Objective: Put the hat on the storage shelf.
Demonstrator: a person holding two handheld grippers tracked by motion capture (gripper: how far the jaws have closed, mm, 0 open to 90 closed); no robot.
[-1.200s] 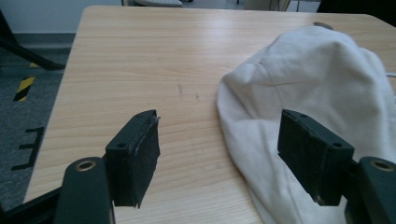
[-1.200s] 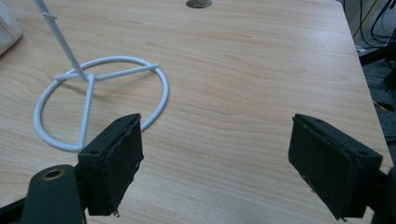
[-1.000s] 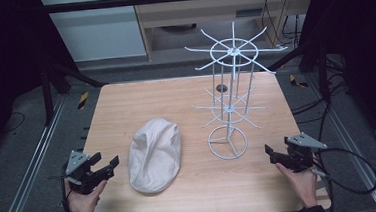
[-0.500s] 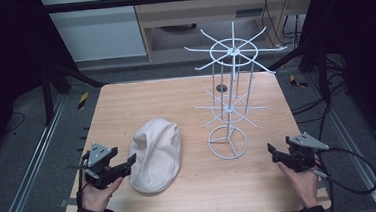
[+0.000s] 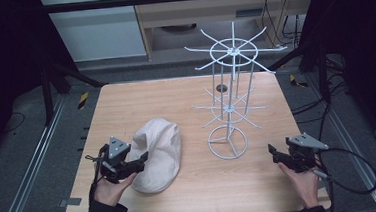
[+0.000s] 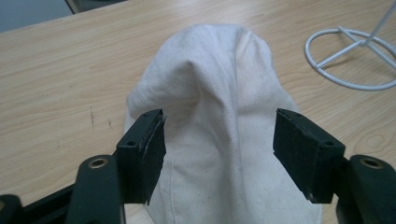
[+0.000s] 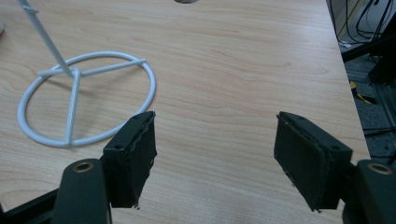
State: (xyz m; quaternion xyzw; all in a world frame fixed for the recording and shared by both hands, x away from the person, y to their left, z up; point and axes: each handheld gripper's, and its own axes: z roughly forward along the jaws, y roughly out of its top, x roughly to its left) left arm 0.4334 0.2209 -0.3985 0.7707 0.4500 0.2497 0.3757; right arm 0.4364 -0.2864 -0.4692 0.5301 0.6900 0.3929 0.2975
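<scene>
Cream cloth cap (image 5: pixel 155 155) lies on the wooden table (image 5: pixel 126 110) in the high view, left of a white wire rack (image 5: pixel 230 93) whose ring base stands near the middle. The left claw (image 5: pixel 141 162) sits at the cap's left edge, jaws reaching over the cloth; the right claw (image 5: pixel 272 151) hovers near the table's right front corner, well apart from the rack's base. From the left gripper view, the left claw (image 6: pixel 219 140) is spread wide with the cap (image 6: pixel 219 107) between its jaws, untouched by either pad. From the right gripper view, the right claw (image 7: pixel 215 144) gapes wide over bare table (image 7: pixel 224 70), the ring base (image 7: pixel 84 98) just beyond its left jaw.
</scene>
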